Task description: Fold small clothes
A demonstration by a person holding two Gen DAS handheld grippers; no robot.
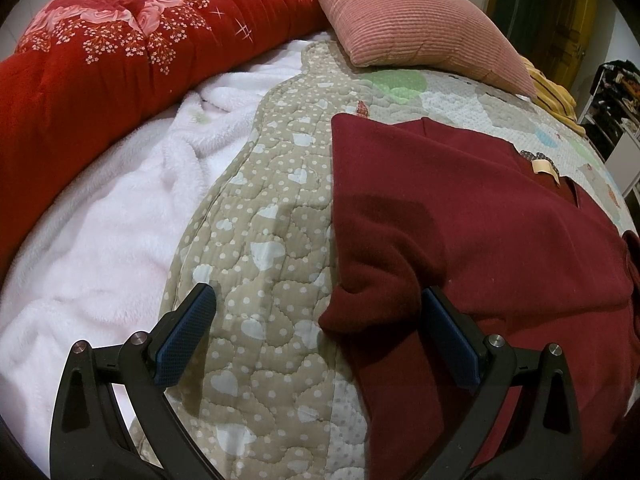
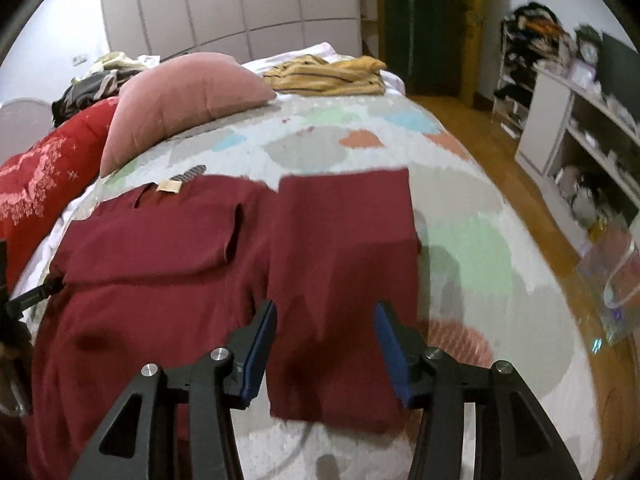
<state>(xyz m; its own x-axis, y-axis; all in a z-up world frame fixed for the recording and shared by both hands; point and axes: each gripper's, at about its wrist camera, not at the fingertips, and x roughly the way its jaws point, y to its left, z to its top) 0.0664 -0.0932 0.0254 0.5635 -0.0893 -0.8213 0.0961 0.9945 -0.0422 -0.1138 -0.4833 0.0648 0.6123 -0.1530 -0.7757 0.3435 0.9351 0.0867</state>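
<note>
A dark red top (image 1: 460,232) lies flat on the quilted bedspread (image 1: 272,240), with a beige neck label (image 1: 542,167) showing. In the left wrist view its bunched left corner (image 1: 360,304) sits between the fingers of my left gripper (image 1: 318,294). That gripper is open wide and its blue pads (image 1: 188,336) touch nothing. In the right wrist view the same top (image 2: 160,260) has one sleeve (image 2: 344,248) spread flat to the right. My right gripper (image 2: 326,308) hovers over this sleeve, open, and its pads press on no cloth.
A red floral duvet (image 1: 100,60) and a white fleece blanket (image 1: 100,240) lie to the left. A pink pillow (image 2: 184,92) and a yellow striped garment (image 2: 332,76) lie at the far end. On the right are the bed's edge, wooden floor (image 2: 540,208) and white shelves (image 2: 580,128).
</note>
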